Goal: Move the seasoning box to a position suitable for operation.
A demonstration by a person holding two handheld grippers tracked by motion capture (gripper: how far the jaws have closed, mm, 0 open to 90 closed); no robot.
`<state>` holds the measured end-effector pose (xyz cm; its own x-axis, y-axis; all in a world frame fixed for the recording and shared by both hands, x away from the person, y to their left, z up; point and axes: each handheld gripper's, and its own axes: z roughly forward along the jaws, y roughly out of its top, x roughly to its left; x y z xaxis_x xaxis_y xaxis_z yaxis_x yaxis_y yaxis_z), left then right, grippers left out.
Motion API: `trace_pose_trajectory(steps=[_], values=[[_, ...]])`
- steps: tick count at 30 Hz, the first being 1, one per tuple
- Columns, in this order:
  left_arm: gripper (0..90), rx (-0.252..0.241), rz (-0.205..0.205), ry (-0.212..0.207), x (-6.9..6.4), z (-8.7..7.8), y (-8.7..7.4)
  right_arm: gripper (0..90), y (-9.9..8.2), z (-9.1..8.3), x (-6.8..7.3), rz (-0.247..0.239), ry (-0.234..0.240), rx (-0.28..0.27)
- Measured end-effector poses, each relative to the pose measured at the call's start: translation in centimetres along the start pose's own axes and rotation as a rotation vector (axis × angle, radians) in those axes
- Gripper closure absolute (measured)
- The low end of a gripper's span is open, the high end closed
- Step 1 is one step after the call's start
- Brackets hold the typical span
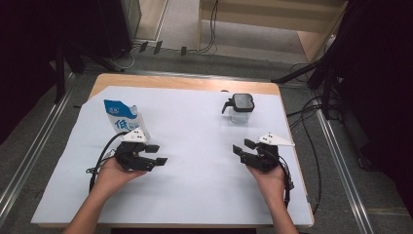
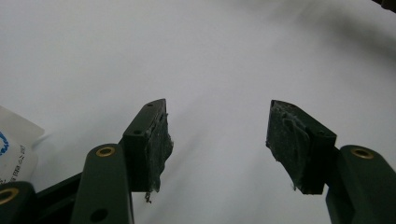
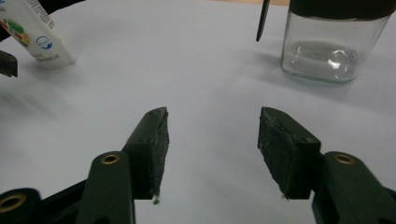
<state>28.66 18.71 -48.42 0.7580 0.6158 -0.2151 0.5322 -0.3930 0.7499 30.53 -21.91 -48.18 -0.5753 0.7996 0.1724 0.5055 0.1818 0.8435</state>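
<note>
Carton point(image 1: 120, 116) left, jar point(image 1: 240, 108) right

Left gripper point(image 2: 217, 140) over white-covered desk point(image 2: 205, 56), two black fingers point(image 2: 152, 140) rising from bottom of view, wide gap between them, nothing in gap. Pads worn, surface rough and frayed (loose shred hanging off lower edge of one finger). Brass-coloured screws on finger mounts. White carton point(image 2: 14, 144) with blue print at view's left edge, just beside one finger, not touching it. Desk cover plain, soft shadow toward top right corner of view.
</note>
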Motion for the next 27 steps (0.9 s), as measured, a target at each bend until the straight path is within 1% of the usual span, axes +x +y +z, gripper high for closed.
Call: trace_pose_trajectory(steps=[2, 5, 7, 8, 9, 10, 11, 12, 13, 14, 15, 16, 17, 18, 19, 20, 21, 22, 24, 25, 27], values=[[39.4, 0.004, -0.004, -0.004, 0.0, 0.0, 0.0, 45.8, 0.0, 0.0, -0.1, -0.007, 0.0, -0.002], [39.2, 0.004, -0.005, 0.002, 0.2, 0.0, 0.0, 46.6, 0.0, 0.0, -0.2, -0.002, 0.004, -0.004], [38.3, 0.004, -0.01, 0.008, 0.3, 0.0, 0.1, 46.5, 0.3, 0.0, -0.2, 0.005, -0.013, -0.003], [38.2, 0.011, -0.012, 0.012, 0.4, 0.0, 0.1, 46.5, 0.3, 0.0, -0.2, -0.009, -0.026, -0.009], [38.2, 0.011, -0.012, 0.012, 0.4, 0.0, 0.1, 46.5, 0.3, 0.0, -0.2, -0.009, -0.026, -0.009], [38.3, 0.017, -0.013, 0.008, 0.3, 0.2, 0.0, 45.3, 0.5, 0.2, -0.3, -0.019, -0.074, -0.016], [38.6, 0.017, -0.013, 0.008, 0.3, 0.2, 0.0, 45.6, 0.7, 0.4, -0.5, -0.02, -0.082, -0.003], [38.6, 0.021, -0.008, 0.006, 0.3, 0.2, 0.0, 45.6, 0.7, 0.4, -0.5, -0.02, -0.082, -0.003], [39.2, 0.024, -0.004, 0.002, 0.3, 0.2, 0.0, 44.5, 1.1, 0.7, -0.8, -0.009, -0.091, 0.021], [39.2, 0.02, -0.001, 0.004, 0.2, 0.2, 0.0, 44.5, 1.1, 0.7, -0.8, -0.009, -0.091, 0.021], [39.4, 0.017, 0.002, -0.001, 0.1, 0.1, 0.0, 42.0, 1.2, 0.9, -1.0, -0.009, -0.099, 0.023], [39.7, 0.01, 0.003, -0.001, 0.1, 0.1, 0.1, 36.9, 1.6, 1.3, -1.3, 0.0, -0.112, 0.027], [39.7, 0.01, 0.003, -0.001, 0.1, 0.1, 0.1, 34.4, 1.7, 1.4, -1.5, 0.0, -0.123, 0.019], [39.5, 0.012, 0.0, -0.004, 0.1, 0.0, 0.1, 29.4, 1.8, 1.6, -1.6, 0.009, -0.132, 0.007], [39.1, 0.012, 0.0, -0.004, 0.1, 0.0, 0.1, 22.2, 1.9, 1.9, -1.8, 0.027, -0.143, 0.012], [37.3, 0.01, -0.004, 0.008, 0.1, 0.0, 0.1, 15.0, 2.1, 2.2, -2.0, 0.048, -0.16, 0.029], [35.3, 0.01, -0.004, 0.008, 0.1, 0.0, 0.1, 14.9, 2.3, 2.5, -2.2, 0.065, -0.169, 0.034], [34.4, 0.006, -0.014, 0.016, 0.1, -0.1, 0.1, 13.2, 2.5, 2.7, -2.3, 0.074, -0.168, 0.032], [32.3, 0.001, -0.02, 0.019, 0.2, -0.1, 0.1, 6.7, 2.9, 3.1, -2.5, 0.093, -0.173, 0.019], [32.3, -0.006, -0.02, 0.021, 0.3, -0.2, 0.1, 6.7, 2.9, 3.1, -2.5, 0.093, -0.173, 0.019], [31.4, -0.003, -0.016, 0.031, 0.3, -0.2, 0.0, 1.5, 3.4, 3.7, -2.6, 0.088, -0.187, 0.033]])
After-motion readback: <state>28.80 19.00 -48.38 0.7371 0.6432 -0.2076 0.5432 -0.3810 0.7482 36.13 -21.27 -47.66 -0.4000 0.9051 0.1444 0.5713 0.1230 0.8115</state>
